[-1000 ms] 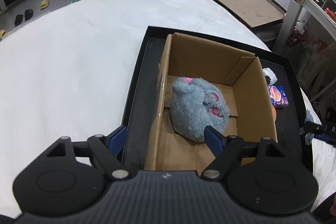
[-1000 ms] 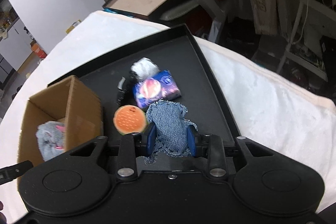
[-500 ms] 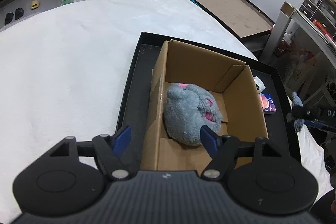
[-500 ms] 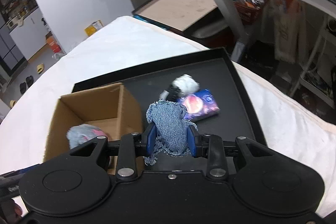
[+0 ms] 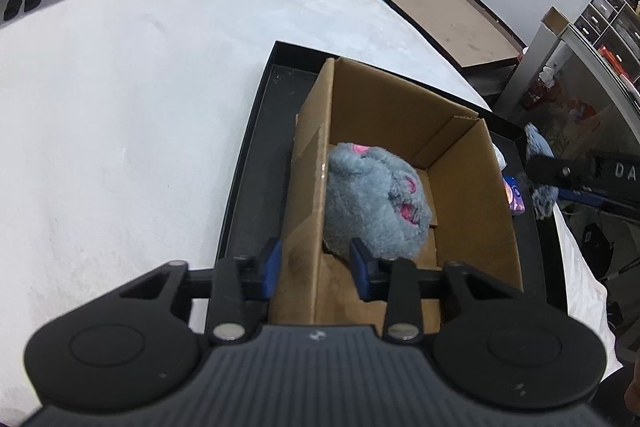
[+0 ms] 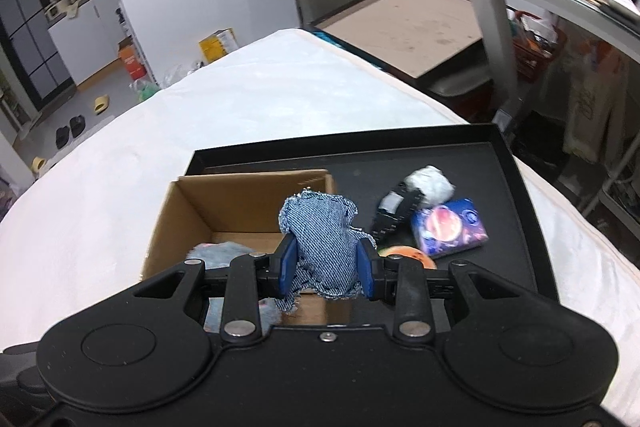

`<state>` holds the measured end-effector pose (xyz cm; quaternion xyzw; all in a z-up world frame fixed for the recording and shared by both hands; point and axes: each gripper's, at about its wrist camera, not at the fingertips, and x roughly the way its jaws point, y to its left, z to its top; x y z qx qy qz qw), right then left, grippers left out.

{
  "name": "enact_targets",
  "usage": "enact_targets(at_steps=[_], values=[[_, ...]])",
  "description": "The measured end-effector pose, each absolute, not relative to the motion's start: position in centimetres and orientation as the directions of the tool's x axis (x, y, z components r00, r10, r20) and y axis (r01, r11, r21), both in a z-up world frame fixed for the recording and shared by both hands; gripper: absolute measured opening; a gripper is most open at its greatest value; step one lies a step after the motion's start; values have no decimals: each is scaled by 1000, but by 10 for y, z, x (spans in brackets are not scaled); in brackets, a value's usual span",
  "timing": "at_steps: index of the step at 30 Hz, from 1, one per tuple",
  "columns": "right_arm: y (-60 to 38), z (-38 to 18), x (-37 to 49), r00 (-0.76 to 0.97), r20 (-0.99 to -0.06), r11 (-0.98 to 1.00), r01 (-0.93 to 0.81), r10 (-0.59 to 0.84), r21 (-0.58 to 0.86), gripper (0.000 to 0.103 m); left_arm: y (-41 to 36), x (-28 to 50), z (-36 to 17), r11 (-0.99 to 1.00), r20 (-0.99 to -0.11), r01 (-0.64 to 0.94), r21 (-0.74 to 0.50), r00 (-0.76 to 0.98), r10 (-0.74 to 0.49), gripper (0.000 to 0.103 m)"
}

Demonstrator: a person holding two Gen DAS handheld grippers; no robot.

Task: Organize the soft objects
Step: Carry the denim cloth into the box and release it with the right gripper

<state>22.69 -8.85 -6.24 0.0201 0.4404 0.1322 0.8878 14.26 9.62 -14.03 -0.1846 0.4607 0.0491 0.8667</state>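
An open cardboard box [image 5: 472, 195] stands in a black tray [image 5: 256, 147] on a white cloth. A grey plush toy [image 5: 372, 199] with pink patches lies inside the box. My left gripper [image 5: 316, 263] is open, its fingers straddling the box's near left wall. My right gripper [image 6: 326, 267] is shut on a blue denim piece [image 6: 324, 235] and holds it above the box's right wall [image 6: 248, 195]. The denim and right gripper also show in the left wrist view [image 5: 540, 167], at the box's right side.
On the tray right of the box lie a white crumpled ball [image 6: 430, 183], a black object [image 6: 390, 211], a purple planet-print packet [image 6: 450, 227] and an orange round thing [image 6: 404, 255]. A second tray [image 6: 408, 23] and a metal rack [image 6: 560, 7] stand beyond the table.
My right gripper lifted the denim piece off the tray and carried it left, over the box's edge. My left gripper narrowed and moved in to straddle the box's near wall.
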Motion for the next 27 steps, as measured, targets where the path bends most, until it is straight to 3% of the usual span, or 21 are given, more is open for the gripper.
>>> enact_targets(at_steps=[6,17,19,21,27], values=[[-58,-61,230,570,-777,954,-267,268,133,31,104,143,-147,915,-819,-266,-302,563,-107,19],[-10,-59,236,553,-762,918,-373,336,135,33,111,139,-150,902,-811,-276,-332,571,-124,18],[-3,-60,236,537,-754,895,-420,377,149,44,113,139,-150,899,-811,-278,-337,572,-127,18],[1,-63,235,529,-766,888,-445,364,115,48,114,138,-150,896,-810,-282,-344,571,-131,18],[-18,-68,234,514,-775,902,-401,367,161,50,117,137,-151,888,-809,-302,-347,576,-119,17]])
